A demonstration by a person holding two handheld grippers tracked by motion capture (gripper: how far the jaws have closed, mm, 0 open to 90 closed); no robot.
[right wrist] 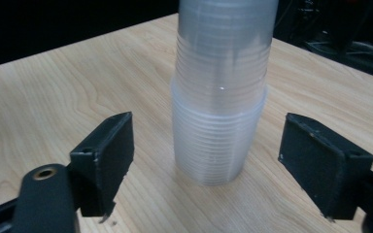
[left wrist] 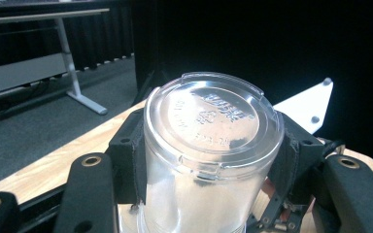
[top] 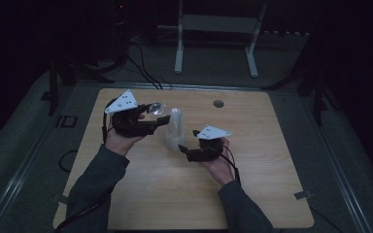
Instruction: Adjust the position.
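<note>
Left gripper [top: 156, 116] fingers clamp a clear cup [left wrist: 209, 150]; right gripper [right wrist: 206, 170] fingers stand open, flanking the cup stack [right wrist: 221, 92] mid-table [top: 272, 194].

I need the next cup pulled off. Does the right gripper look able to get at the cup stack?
Probably yes: the right gripper has its jaws apart on either side of the cup stack, nothing between them.

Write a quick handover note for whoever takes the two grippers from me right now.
Left gripper: shut on one clear plastic cup, held upside down, lifted off the table.
Right gripper: open, jaws either side of the cup stack, not touching it.
Stack stands upright mid-table, between the two grippers.
Done: one cup is off the stack.
Left, probably: steady the stack with the right gripper, then set the held cup down or take off the next one.
</note>
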